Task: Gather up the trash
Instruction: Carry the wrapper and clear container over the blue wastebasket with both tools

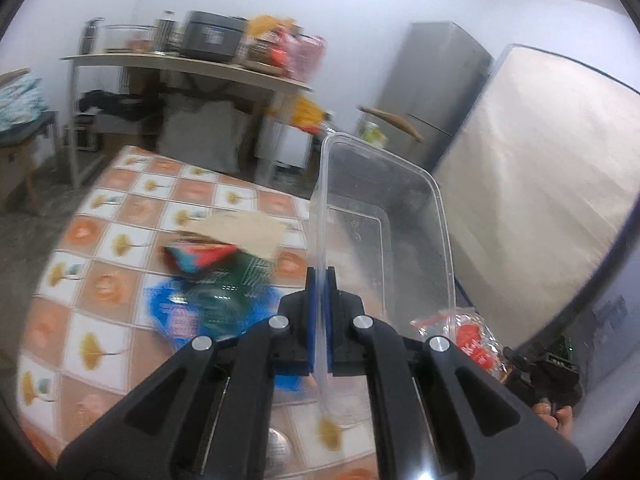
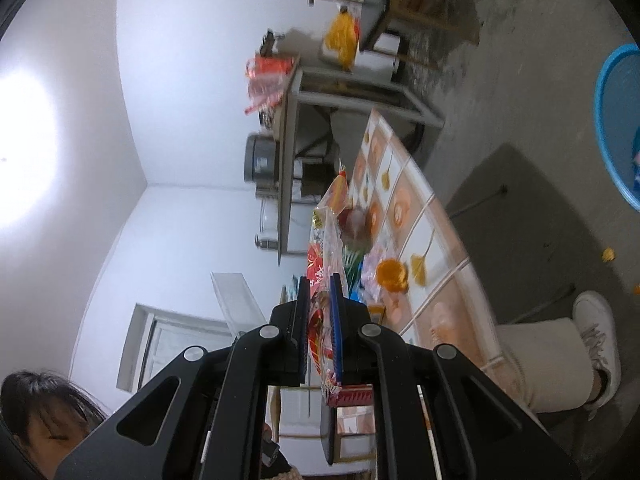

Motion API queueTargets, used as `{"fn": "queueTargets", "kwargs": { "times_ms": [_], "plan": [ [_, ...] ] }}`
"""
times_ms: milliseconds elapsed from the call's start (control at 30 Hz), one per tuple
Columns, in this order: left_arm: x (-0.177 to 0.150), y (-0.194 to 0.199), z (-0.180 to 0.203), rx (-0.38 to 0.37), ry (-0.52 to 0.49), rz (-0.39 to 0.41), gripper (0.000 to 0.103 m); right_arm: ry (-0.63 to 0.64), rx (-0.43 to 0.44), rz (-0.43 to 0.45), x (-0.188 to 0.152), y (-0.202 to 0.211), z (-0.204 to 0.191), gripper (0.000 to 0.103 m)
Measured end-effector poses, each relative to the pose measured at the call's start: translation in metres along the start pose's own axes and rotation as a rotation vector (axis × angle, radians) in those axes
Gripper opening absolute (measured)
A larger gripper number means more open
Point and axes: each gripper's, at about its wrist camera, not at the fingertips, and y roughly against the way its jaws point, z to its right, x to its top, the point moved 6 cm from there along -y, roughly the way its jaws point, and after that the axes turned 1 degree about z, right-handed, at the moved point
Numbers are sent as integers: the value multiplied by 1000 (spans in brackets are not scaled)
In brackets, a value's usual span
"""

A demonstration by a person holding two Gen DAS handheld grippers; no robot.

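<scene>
A clear plastic box (image 1: 384,232) is clamped in the left claw (image 1: 320,316), a red crinkly wrapper (image 2: 322,280) in the right claw (image 2: 320,324). More wrappers (image 1: 212,292) are left on the tiled surface (image 1: 100,280) below; the job looks partly done.

Clear plastic tub (image 1: 384,224) — tilted, red-printed wrapper (image 2: 322,280) — crumpled

A container (image 1: 384,220) is held above the table (image 1: 120,216), to the right of a heap of wrappers (image 1: 212,280) lying on it. Behind the table a shelf (image 1: 192,68) is loaded with a cooker (image 1: 212,40) and jars; a fridge (image 1: 436,88) stands to its right.
</scene>
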Motion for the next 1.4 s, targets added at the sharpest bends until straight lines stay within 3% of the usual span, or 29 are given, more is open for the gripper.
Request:
{"fn": "queueTargets", "kwargs": {
  "times_ms": [400, 633, 933, 1067, 1300, 1400],
  "plan": [
    [-54, -84, 151, -192, -227, -192, 2, -33, -60, 335, 22, 167, 32, 10],
    [-125, -170, 229, -236, -375, -458, 2, -98, -184, 460, 24, 228, 83, 10],
    [-252, -298, 275, -106, -586, -870, 2, -174, -391, 492, 47, 221, 161, 10],
    [-294, -342, 273, -38, -577, -1000, 2, -195, -472, 479, 59, 209, 189, 10],
    [-323, -405, 274, 93, -672, -1017, 3, -153, -691, 437, 87, 183, 230, 10],
    [-322, -420, 285, 72, -680, -977, 7, -108, -776, 429, 102, 171, 240, 10]
  ]
}}
